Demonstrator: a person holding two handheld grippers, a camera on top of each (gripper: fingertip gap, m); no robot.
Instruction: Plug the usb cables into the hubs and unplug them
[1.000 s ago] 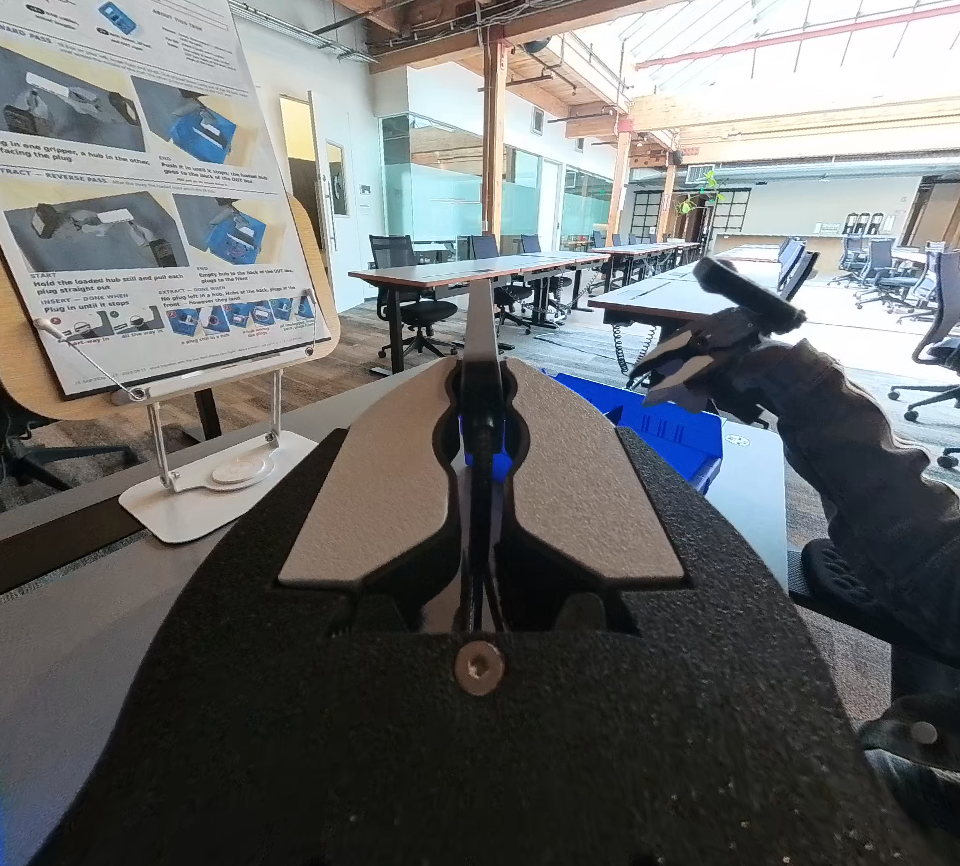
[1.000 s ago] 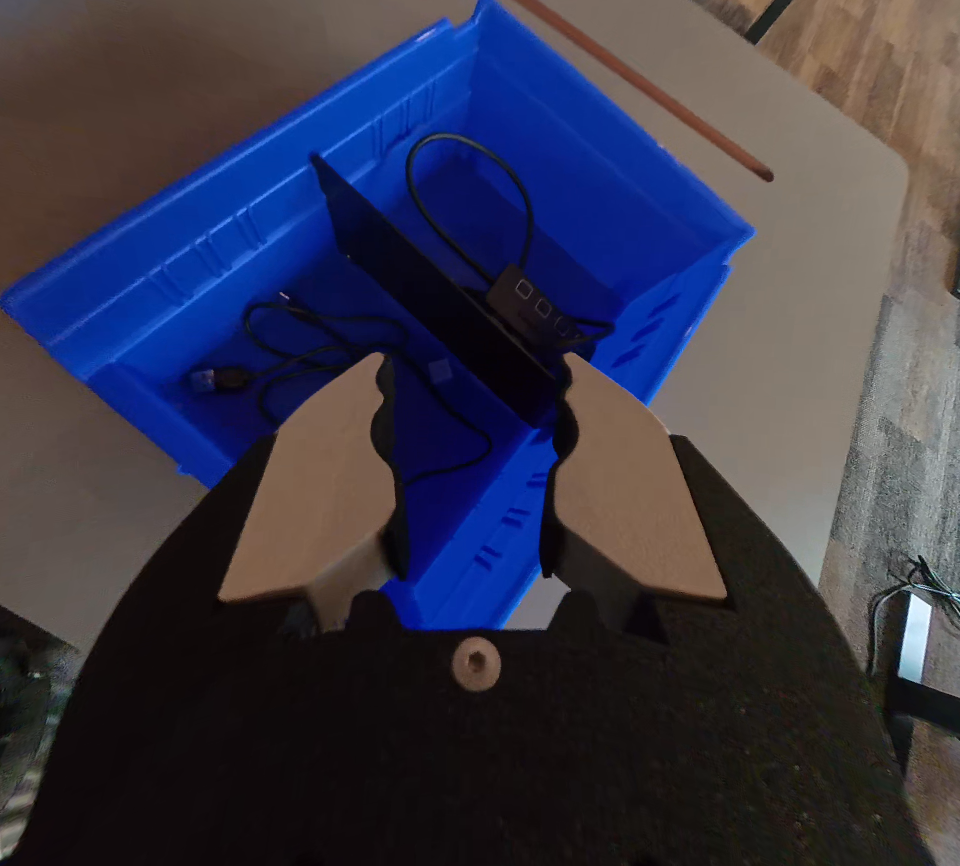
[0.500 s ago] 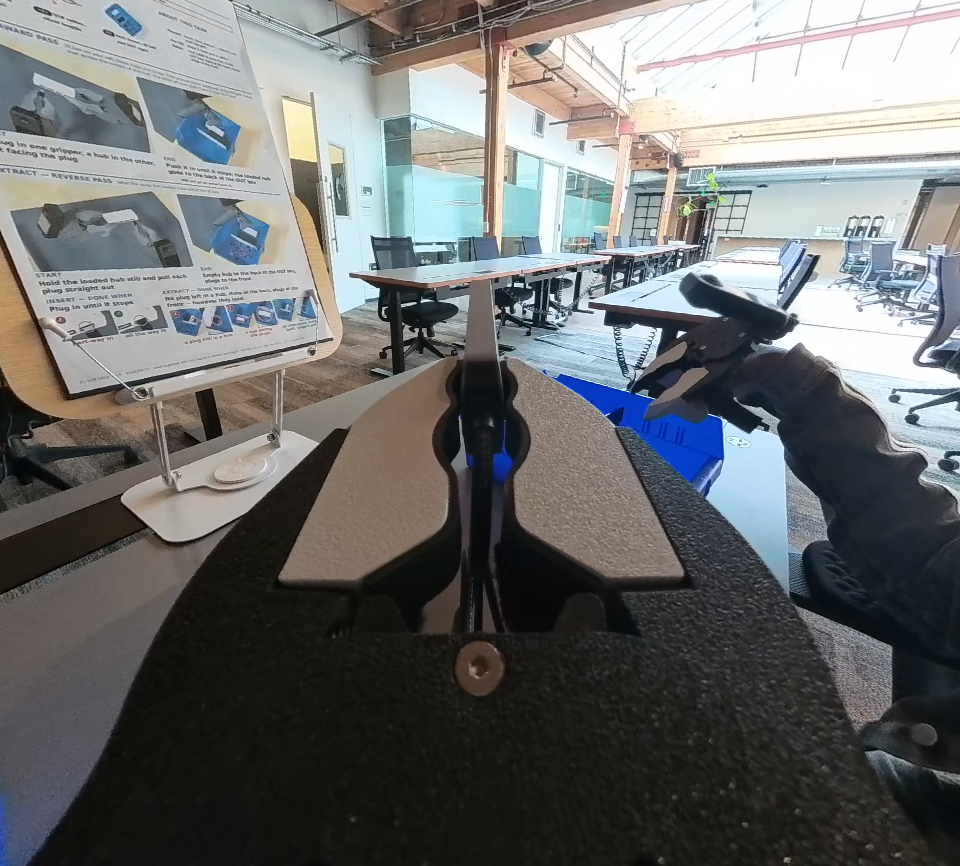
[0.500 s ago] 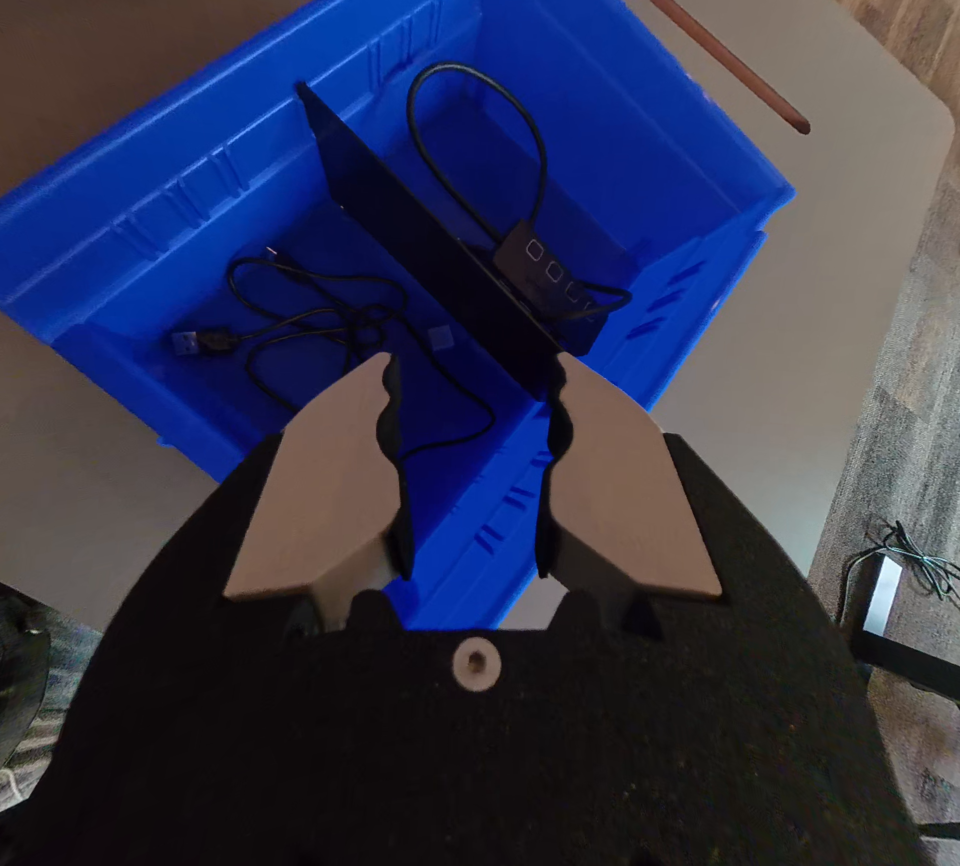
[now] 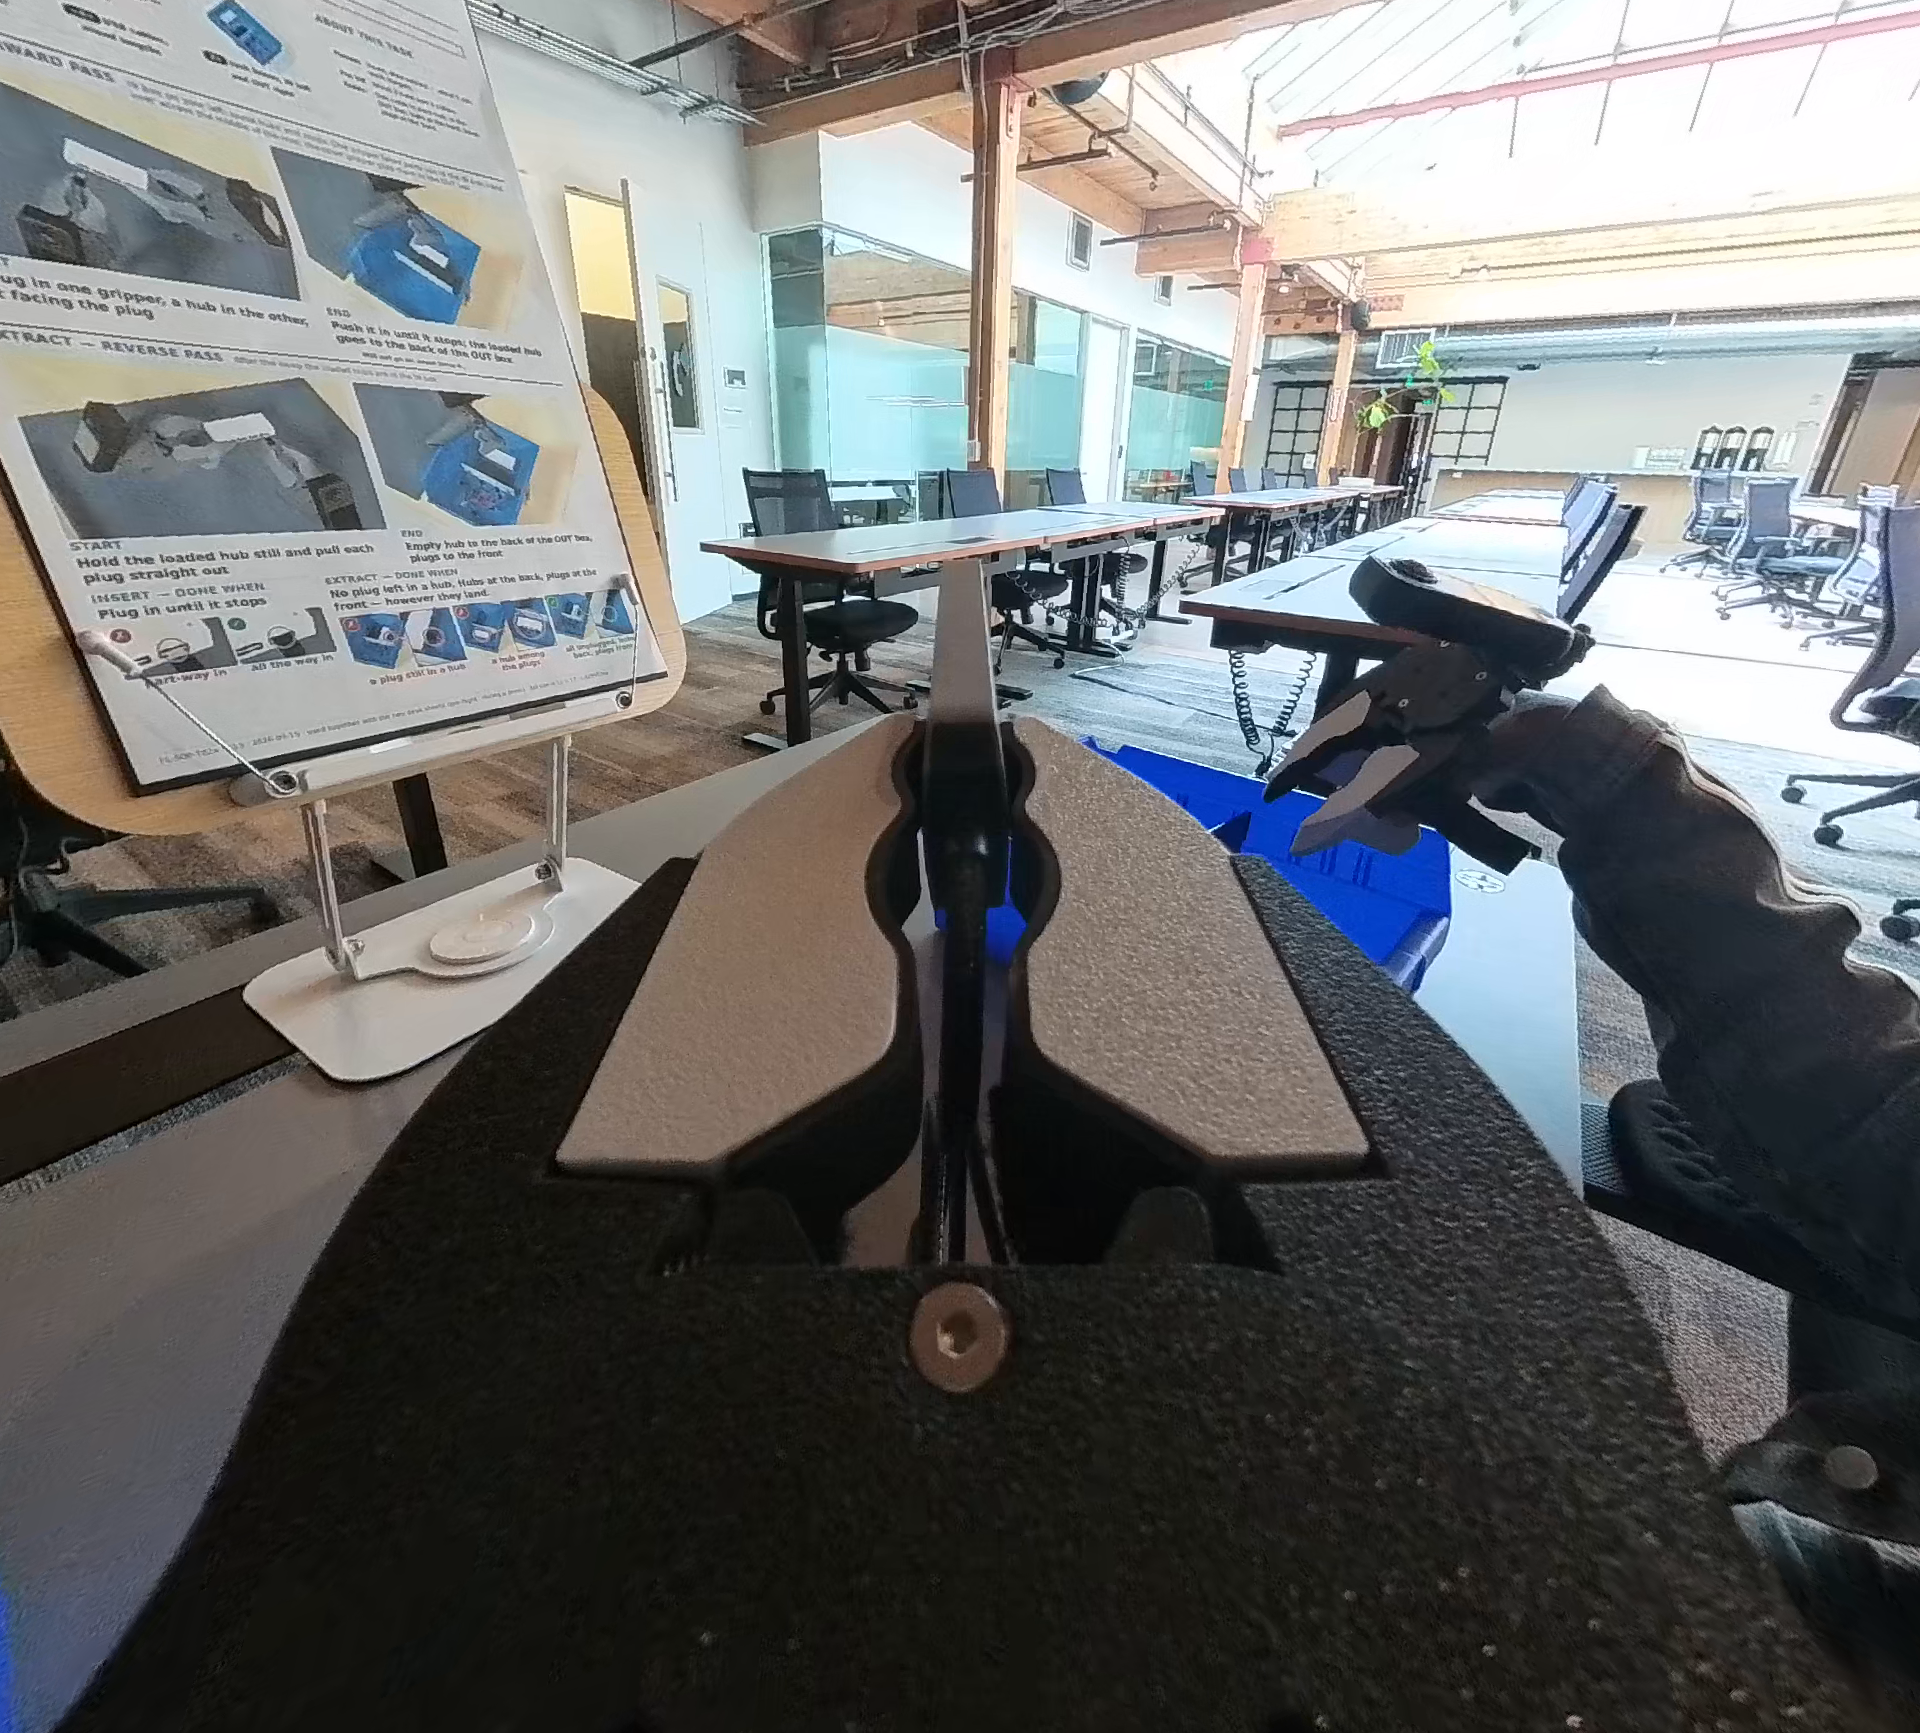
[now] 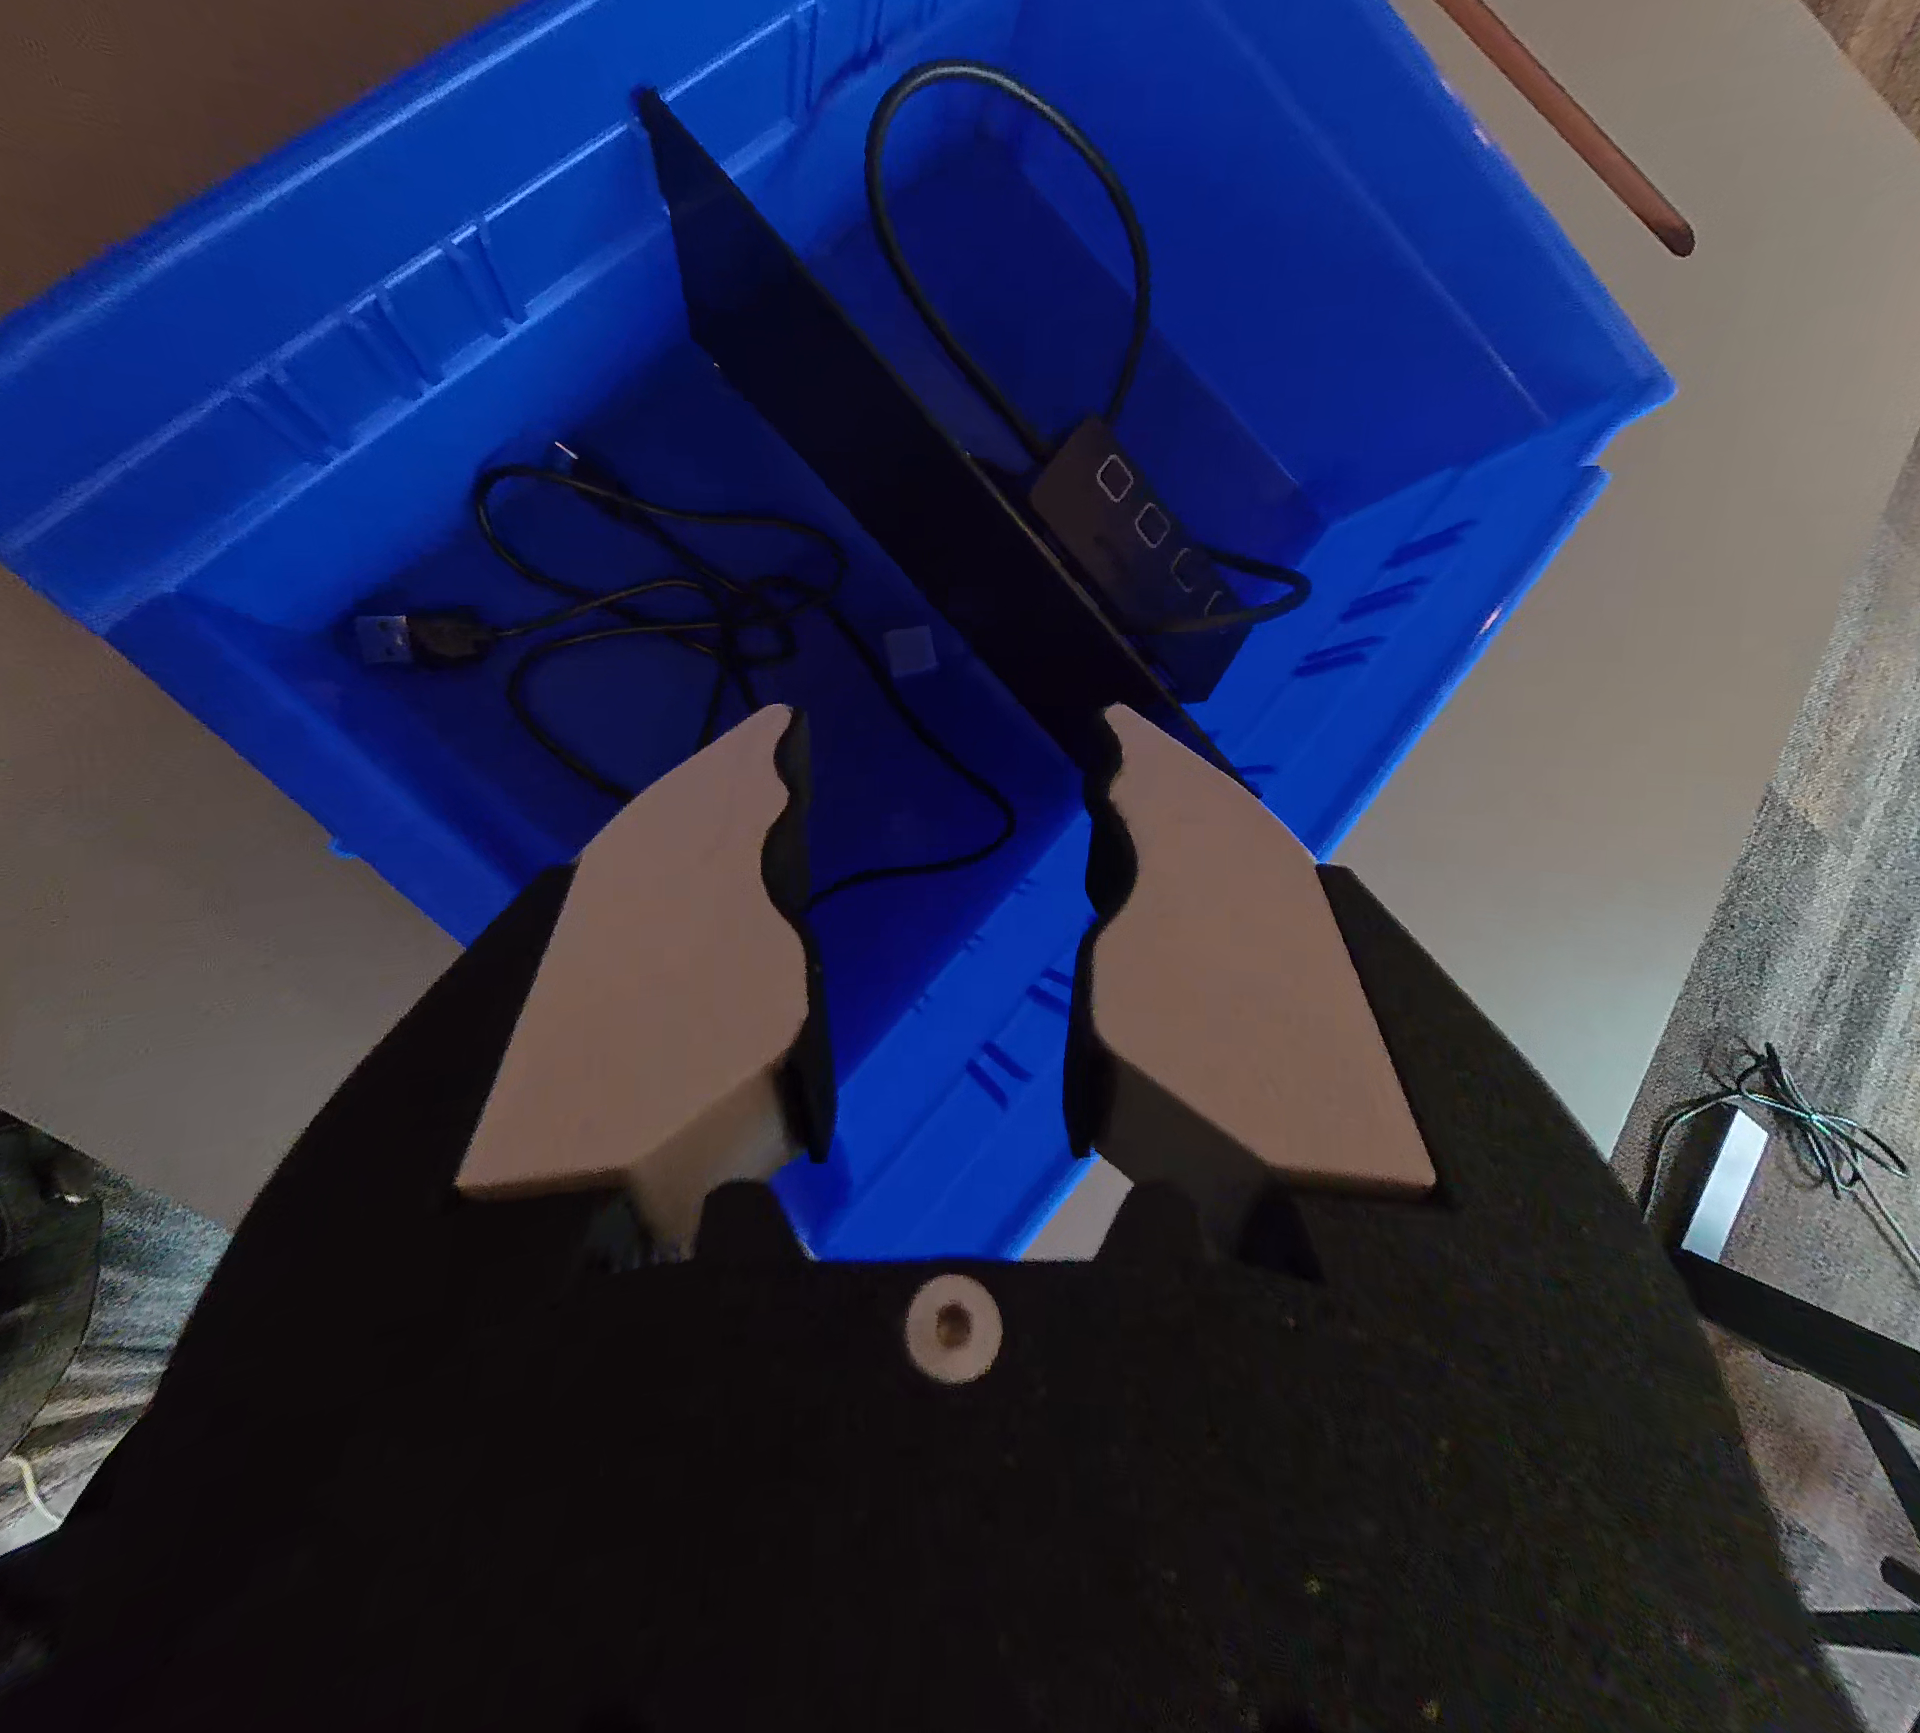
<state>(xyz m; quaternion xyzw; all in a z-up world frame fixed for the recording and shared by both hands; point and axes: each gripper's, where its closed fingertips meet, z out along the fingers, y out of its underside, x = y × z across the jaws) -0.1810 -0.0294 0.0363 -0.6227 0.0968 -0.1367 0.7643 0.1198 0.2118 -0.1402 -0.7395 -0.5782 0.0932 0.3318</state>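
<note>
Divider [image 6: 894, 436] splits bin [image 6: 312, 353] | L jaws grip hub [image 5: 961, 644] | R jaws agape

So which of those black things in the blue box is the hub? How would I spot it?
Look into the blue bin on the grey table; a black divider splits it in two. The hub lies in the compartment on the right of that wall, close against it. It is a slim black bar with a row of small square outlines and one looped cord, unlike the loose tangled cable on the other side.

Blue bin [image 6: 1299, 156], black divider [image 6: 831, 395], black cables [image 6: 665, 603]
</note>
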